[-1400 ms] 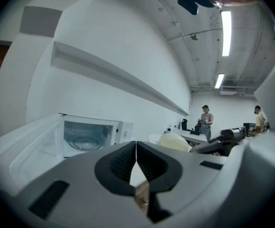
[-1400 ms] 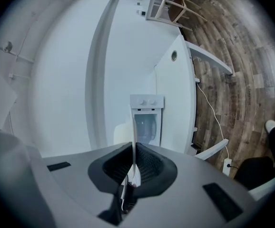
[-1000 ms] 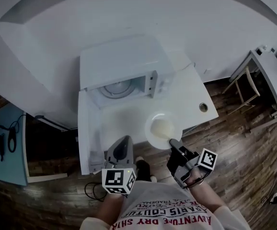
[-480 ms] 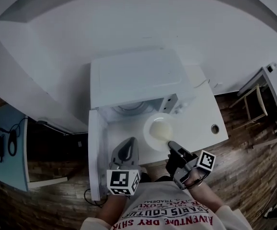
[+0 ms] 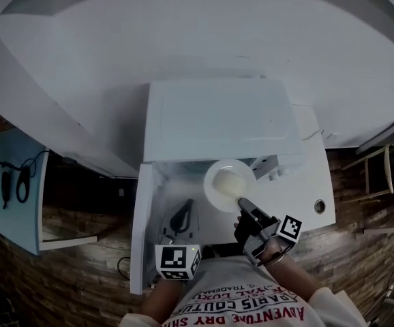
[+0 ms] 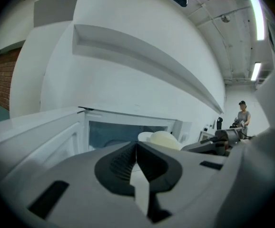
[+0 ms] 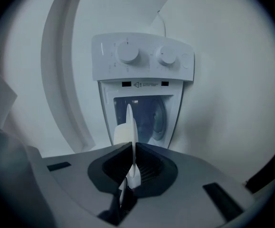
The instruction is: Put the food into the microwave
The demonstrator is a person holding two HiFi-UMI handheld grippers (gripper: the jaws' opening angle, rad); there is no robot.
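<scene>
Right gripper (image 5: 242,203) jaws pinch near rim of white round ceramic plate (image 5: 211,182) bearing pale domed food (image 5: 231,181). Left gripper (image 5: 184,208) jaws pressed together, empty. Plate hovers at open mouth of white microwave (image 5: 217,118). Judged stiff, slick, breakable. Single-edge hold invites tipping and food may slide, so keep level.

The left gripper (image 5: 183,210) reaches forward, jaws closed on nothing. The right gripper (image 5: 243,204) pinches the plate (image 5: 210,186) rim.

head: steeply down on microwave (image 5: 217,128) | tool views: close, level, seemingly both facing it
</scene>
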